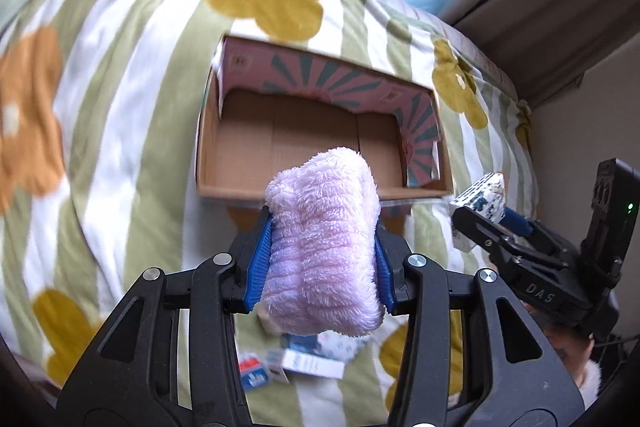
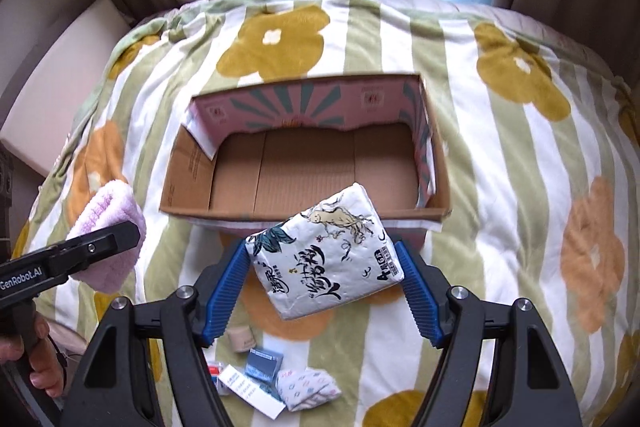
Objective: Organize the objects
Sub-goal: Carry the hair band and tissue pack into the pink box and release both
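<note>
Between the blue pads of the left hand-held gripper [image 1: 322, 259], in the left wrist view, sits a folded pink towel [image 1: 323, 247], clamped on both sides and held above the bed. Just beyond it lies an open cardboard box [image 1: 320, 131] with nothing in it, its inner walls printed with a pink and teal sunburst; the towel hides part of the near wall. At right, the right hand-held gripper [image 1: 486, 211] grips a white tissue pack [image 1: 482, 197] beside the box's near right corner; "DAS" is printed on its body. Below the towel, small packets [image 1: 292, 363] lie blurred on the blanket [image 1: 120, 87], which has green and white stripes with yellow and orange flowers.

From the right wrist view, the right hand-held gripper [image 2: 324, 267] holds the tissue pack [image 2: 324, 255] tilted between its pads, just short of the box's [image 2: 308, 163] near wall. The pack bears a bird drawing, Chinese brush lettering I cannot read, and a "4". At left, the left hand-held gripper [image 2: 108, 247], marked "GenRobot.AI", carries the towel [image 2: 108, 227] beside the box's left flap, with a hand [image 2: 36, 355] on its grip. Small packets [image 2: 264, 375], a patterned tissue packet [image 2: 308, 387] and a beige tube [image 2: 242, 339] lie on the blanket [image 2: 500, 187] under the pack.
</note>
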`<action>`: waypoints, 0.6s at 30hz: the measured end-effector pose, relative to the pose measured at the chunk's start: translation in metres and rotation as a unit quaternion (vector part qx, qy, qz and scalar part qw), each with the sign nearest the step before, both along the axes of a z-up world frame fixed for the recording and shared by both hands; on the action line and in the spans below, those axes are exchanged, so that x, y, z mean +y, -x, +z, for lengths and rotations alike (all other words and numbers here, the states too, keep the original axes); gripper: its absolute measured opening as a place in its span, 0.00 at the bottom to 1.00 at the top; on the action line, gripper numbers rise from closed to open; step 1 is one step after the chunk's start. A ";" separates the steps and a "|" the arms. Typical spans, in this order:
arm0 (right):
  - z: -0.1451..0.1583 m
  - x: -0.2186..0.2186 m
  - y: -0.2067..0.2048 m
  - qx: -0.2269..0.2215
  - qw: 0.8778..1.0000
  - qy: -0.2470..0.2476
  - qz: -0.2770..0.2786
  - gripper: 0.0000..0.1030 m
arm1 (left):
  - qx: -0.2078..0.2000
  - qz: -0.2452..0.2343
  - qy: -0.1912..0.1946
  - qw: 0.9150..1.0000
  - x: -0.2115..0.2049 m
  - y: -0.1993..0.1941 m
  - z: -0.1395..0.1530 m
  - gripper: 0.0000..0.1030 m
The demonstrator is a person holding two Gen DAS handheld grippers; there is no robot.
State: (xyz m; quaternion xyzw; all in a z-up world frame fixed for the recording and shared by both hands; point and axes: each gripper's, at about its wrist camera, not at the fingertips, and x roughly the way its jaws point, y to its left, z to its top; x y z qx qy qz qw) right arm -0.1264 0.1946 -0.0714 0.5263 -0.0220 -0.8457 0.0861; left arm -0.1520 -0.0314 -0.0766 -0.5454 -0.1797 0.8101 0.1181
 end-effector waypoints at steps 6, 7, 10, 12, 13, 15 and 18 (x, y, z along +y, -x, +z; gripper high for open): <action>0.010 0.001 0.047 0.016 1.000 -0.017 0.007 0.68 | 0.029 -0.026 0.044 0.998 0.006 0.060 0.009 0.39; 0.009 0.000 0.054 0.016 1.000 -0.023 0.008 0.68 | 0.030 -0.030 0.052 0.998 0.007 0.070 0.007 0.39; 0.004 -0.003 0.076 0.016 0.999 -0.030 0.011 0.68 | 0.027 -0.042 0.077 0.996 0.012 0.097 -0.005 0.39; -0.001 -0.001 0.089 0.015 1.000 -0.021 0.008 0.68 | 0.024 -0.047 0.089 0.995 0.015 0.110 -0.016 0.39; -0.005 -0.001 0.095 0.010 1.000 -0.019 0.007 0.68 | 0.021 -0.049 0.094 0.994 0.016 0.114 -0.023 0.39; -0.014 0.002 0.107 0.001 1.000 -0.010 0.001 0.68 | 0.017 -0.053 0.104 0.993 0.018 0.123 -0.035 0.39; -0.034 0.006 0.123 -0.018 1.000 -0.005 -0.007 0.68 | 0.008 -0.059 0.118 0.991 0.021 0.135 -0.054 0.39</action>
